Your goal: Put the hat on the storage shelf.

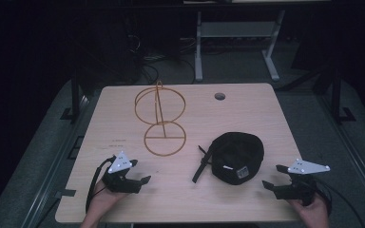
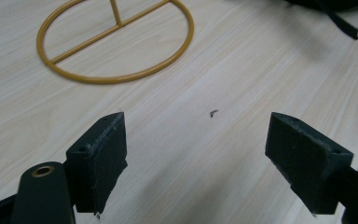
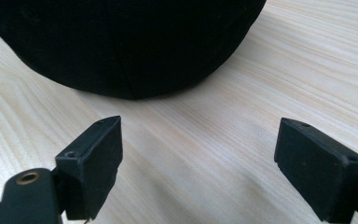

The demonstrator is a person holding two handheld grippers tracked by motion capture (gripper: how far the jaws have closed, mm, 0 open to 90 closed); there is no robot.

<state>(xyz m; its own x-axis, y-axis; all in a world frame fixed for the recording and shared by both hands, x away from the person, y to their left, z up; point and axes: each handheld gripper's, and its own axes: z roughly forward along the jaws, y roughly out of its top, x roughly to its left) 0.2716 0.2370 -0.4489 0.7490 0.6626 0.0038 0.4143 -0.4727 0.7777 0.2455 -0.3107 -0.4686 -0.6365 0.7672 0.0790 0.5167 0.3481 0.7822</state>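
A black cap (image 1: pixel 236 156) is seen lying on the light wooden counter (image 1: pixel 247 109), right of the middle and toward the near edge in the high view. Its crown is turned up, and its long axis runs roughly left to right across the counter. A black strap (image 1: pixel 201 166) trails from its left side toward the near edge, slanting down and left. A small pale label is visible on the near side of the cap.

The right claw (image 1: pixel 272 176) is held low over the counter just right of the cap, pointed left toward it, with nothing touched. In the right gripper view its jaws are spread wide, bare wood is seen between them, and the rounded dark wall of the cap (image 3: pixel 121 42) is seen just ahead.

The left claw (image 1: pixel 140 172) is held near the front left part of the counter, well apart from the cap, its jaws also spread wide and empty. Beyond it a golden wire stand (image 1: pixel 160 116) is placed, its round base ring (image 2: pixel 116 39) lying flat on the wood.
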